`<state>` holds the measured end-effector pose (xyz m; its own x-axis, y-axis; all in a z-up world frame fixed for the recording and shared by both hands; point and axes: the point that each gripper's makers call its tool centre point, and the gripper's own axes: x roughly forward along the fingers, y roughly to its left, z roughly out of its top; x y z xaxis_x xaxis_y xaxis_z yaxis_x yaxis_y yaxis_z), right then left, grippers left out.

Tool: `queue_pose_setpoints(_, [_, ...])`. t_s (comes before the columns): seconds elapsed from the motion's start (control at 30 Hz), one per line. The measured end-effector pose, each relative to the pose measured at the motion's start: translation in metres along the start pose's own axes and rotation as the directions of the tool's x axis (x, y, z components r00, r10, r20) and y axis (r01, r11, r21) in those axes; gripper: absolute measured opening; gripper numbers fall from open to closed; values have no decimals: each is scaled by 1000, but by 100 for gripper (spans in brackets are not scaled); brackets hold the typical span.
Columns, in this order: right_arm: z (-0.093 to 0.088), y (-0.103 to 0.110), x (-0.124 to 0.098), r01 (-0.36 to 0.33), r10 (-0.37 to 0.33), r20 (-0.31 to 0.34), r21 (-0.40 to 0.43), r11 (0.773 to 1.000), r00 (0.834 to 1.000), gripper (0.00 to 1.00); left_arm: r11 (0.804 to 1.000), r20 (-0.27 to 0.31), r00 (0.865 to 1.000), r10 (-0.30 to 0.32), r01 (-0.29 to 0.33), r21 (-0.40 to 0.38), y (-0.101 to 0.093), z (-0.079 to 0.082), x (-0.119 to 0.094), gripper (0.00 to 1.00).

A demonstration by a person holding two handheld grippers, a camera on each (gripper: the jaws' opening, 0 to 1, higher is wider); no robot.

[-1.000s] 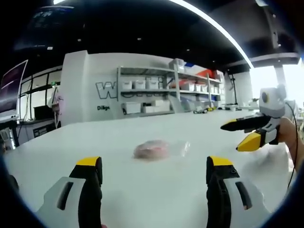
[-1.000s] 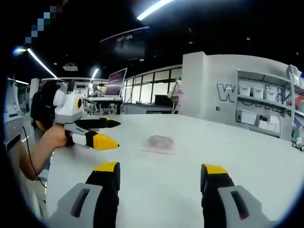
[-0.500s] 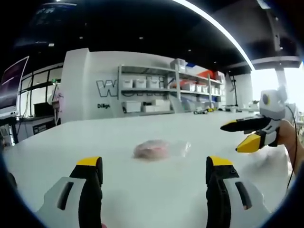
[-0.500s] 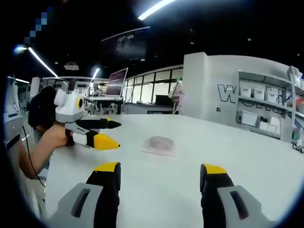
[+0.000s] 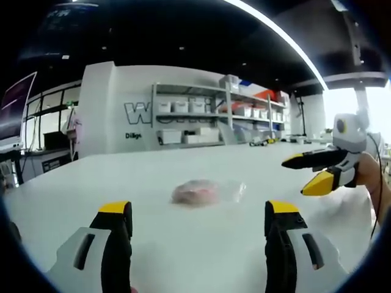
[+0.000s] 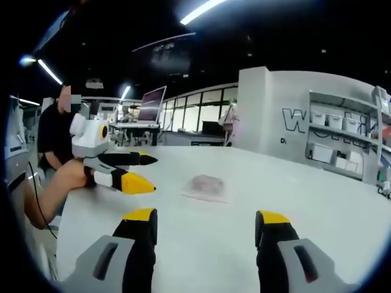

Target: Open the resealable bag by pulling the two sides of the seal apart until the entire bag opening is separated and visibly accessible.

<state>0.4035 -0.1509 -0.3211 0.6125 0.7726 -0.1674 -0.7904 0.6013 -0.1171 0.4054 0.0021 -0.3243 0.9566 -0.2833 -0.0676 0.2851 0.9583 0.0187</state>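
Nearest thing in the left gripper view is the left gripper [image 5: 198, 213], jaws spread wide with nothing between them, coming up from about 6 o'clock. Same story in the right gripper view: the right gripper [image 6: 206, 223] is spread wide and empty too. Both hang above the white counter [image 5: 153, 177], so I'd say the step in hand is just the approach, nobody has touched anything yet. A bit further out, near the middle of the left gripper view, the resealable bag [image 5: 204, 191] lies flat on the counter, clear plastic with something pinkish inside; in the right gripper view it sits just above centre, around 12 o'clock from the jaws. The other gripper pokes in at 3 o'clock in the left gripper view, and at 9 o'clock in the right gripper view, well apart from the bag. Way back there are shelves [image 5: 195, 122] with white bins against a wall. To do this well I'd come in low from both sides and pinch one lip of the seal each, not the film lower down, since thin plastic will probably just slide or bunch. Can't tell from here which edge has the seal, so find that first.
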Motion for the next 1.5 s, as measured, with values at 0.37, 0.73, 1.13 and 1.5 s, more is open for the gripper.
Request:
queue_pose_setpoints(0.37, [3, -2, 5, -8, 8, -7, -26, 1000, 1000, 64, 1000, -5, 1000, -1, 1, -10, 1, 0, 0, 89])
queue_pose_setpoints(0.73, [4, -3, 9, -18, 18, -16, -45, 999, 1000, 59, 1000, -8, 1000, 4, -4, -15, 2, -1, 1, 88])
queue_pose_setpoints(1.13, [7, -4, 8, -20, 19, -19, -62, 998, 1000, 60, 1000, -14, 1000, -11, 10, -22, -1, -1, 3, 88])
queue_pose_setpoints(1.5, [9, -4, 11, -33, 32, -24, -80, 996, 999, 57, 1000, -20, 1000, -18, 17, -26, -3, -3, 3, 87])
